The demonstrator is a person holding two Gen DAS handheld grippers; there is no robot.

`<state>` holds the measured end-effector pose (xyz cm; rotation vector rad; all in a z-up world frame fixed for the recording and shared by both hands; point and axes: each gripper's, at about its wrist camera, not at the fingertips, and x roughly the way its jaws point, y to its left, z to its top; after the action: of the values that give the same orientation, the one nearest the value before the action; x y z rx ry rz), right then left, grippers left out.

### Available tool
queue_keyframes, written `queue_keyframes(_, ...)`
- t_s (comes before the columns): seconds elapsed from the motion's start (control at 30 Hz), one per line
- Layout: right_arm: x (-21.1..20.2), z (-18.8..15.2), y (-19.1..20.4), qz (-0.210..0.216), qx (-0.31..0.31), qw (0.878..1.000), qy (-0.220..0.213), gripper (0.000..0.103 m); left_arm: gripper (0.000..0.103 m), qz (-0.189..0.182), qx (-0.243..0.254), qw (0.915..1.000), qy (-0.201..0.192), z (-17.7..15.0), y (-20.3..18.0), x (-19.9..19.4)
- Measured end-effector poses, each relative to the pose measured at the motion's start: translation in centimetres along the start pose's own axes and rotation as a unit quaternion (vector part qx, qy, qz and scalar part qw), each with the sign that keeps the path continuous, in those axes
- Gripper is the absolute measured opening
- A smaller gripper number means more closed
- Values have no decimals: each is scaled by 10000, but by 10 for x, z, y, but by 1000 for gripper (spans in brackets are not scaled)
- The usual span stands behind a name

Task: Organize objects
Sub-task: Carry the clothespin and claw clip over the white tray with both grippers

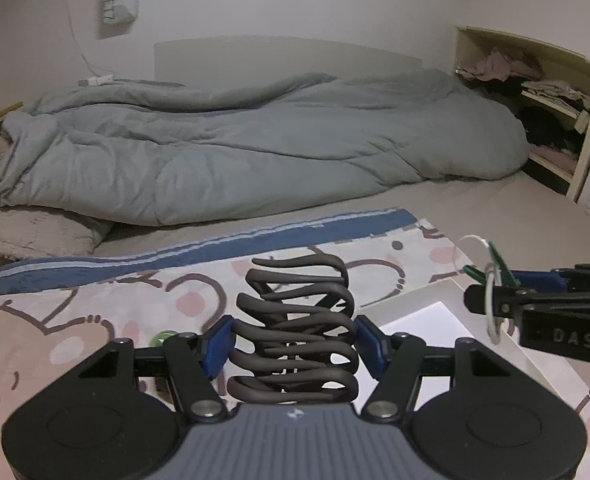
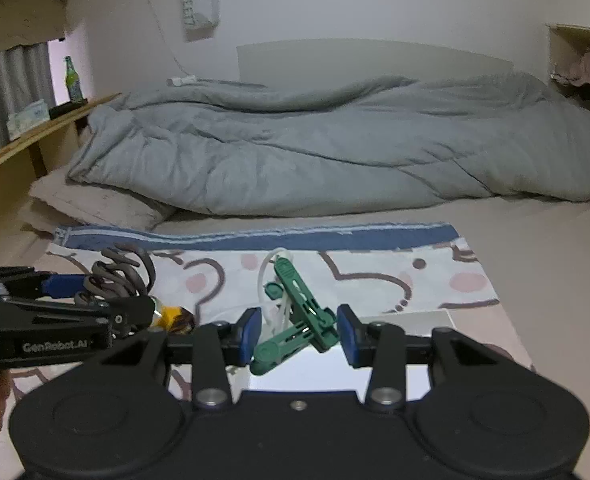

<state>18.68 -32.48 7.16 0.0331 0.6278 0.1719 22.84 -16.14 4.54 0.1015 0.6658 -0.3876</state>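
While both tools hovered over the cartoon-print cloth, the left gripper was clamped on a brown hair claw and the right gripper squeezed a green clothespin (a white loop dangled from it). A white tray lay just below. The pin sat skewed between the blue pads, so I judged it could twist free.
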Motion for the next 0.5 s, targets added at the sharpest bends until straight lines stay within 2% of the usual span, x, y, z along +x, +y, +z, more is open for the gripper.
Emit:
queue_keyframes(0.23, 14, -9, -22, -143, 134, 9995, 234, 42, 65, -218, 66, 9993, 281, -6, -21, 24)
queue_keyframes(0.5, 29, -22, -42, -235, 159, 9979, 591, 42, 65, -425, 254, 9958, 774, -17, -43, 54)
